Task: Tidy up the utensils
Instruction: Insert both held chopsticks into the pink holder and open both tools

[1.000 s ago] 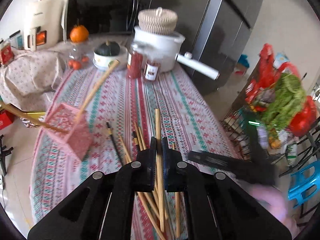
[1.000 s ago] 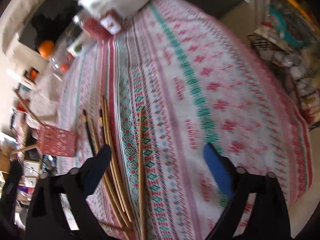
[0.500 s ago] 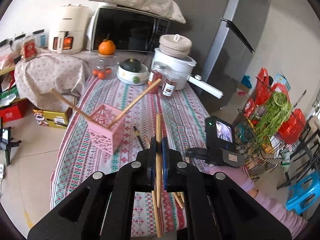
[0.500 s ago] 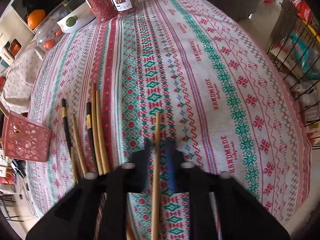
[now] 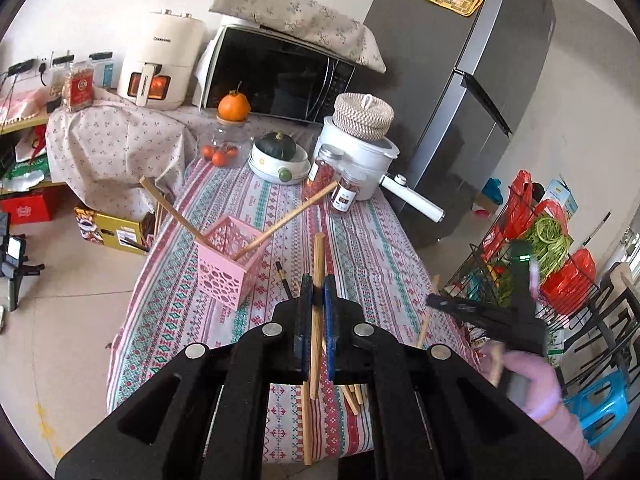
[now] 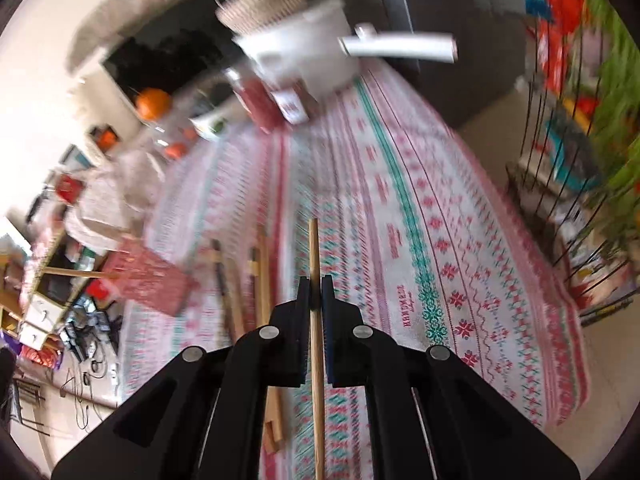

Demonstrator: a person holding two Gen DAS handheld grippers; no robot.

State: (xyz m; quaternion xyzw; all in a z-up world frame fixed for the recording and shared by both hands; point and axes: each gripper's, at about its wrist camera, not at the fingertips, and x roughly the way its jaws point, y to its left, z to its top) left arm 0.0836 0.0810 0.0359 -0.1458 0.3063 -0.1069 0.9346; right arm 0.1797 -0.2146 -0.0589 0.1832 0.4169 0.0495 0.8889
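Left gripper: jaws pinch a light wooden chopstick above the table's near edge, long axis pointing away toward the far end. Right gripper: jaws pinch a second thin wooden chopstick, also lengthwise along the table; this view is blurred.

Surface: long table under a red, green and white patterned tablecloth. Loose wooden chopsticks lie at the near edge.

Pink perforated plastic basket, near the left edge, holds two chopsticks leaning outward in opposite directions.

Far end: two red-filled glass jars, white rice cooker topped by a woven lid, black microwave, grey refrigerator at right.
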